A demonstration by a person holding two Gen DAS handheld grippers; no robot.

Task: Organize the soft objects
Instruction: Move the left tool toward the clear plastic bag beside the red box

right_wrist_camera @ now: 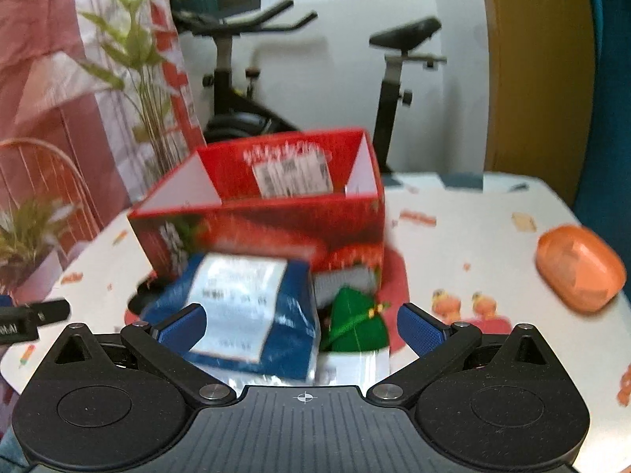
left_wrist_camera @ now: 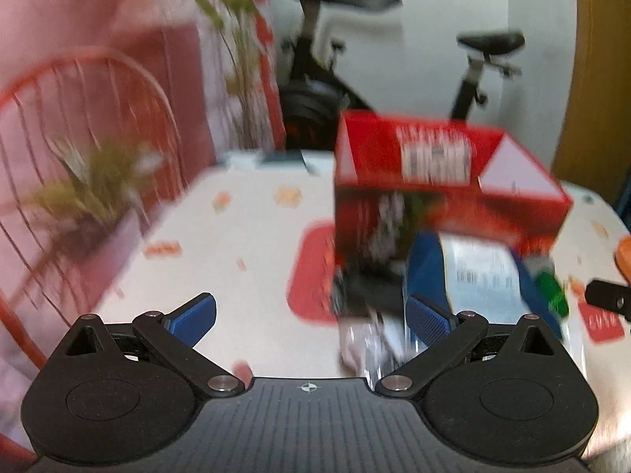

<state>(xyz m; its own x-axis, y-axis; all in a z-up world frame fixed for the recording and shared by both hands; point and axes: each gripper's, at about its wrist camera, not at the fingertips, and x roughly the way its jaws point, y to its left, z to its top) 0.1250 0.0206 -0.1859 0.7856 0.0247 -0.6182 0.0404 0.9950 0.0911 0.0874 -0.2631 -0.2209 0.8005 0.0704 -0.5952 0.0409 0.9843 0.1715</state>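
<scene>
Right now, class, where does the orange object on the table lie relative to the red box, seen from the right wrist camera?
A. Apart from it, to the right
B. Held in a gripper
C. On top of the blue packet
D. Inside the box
A: the orange object lies on the table, apart from and right of the red box.

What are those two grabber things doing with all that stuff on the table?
A person holds two grippers over the table. Both the left gripper and the right gripper are open and hold nothing. A blue packet and a green thing lie in front of an open red box.
</scene>
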